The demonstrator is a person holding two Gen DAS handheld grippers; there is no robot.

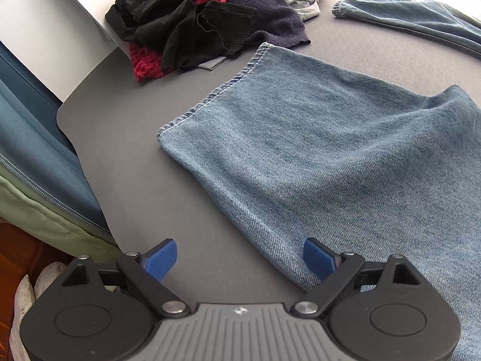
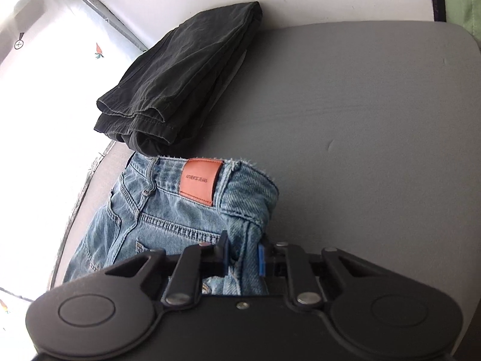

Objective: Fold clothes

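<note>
We see only part of the blue jeans point(image 1: 315, 156) in each view: the left wrist camera shows a leg with its hem spread flat on the grey worktop point(image 1: 126, 156), cut off at the right edge, while the right wrist camera shows the waistband end, its lower part hidden behind the right tongs point(image 2: 243, 254). A brown leather patch point(image 2: 198, 180) on the waistband reads "AUTHENTIC JEANS". The right tongs are pinching a fold of denim just below the waistband. The left tongs point(image 1: 240, 257) hang low over the worktop, spread wide, one blue pad over the leg's edge and the other over bare worktop. Beyond lie a heap of dark and red clothes point(image 1: 192, 21) and folded black trousers point(image 2: 177, 75).
</note>
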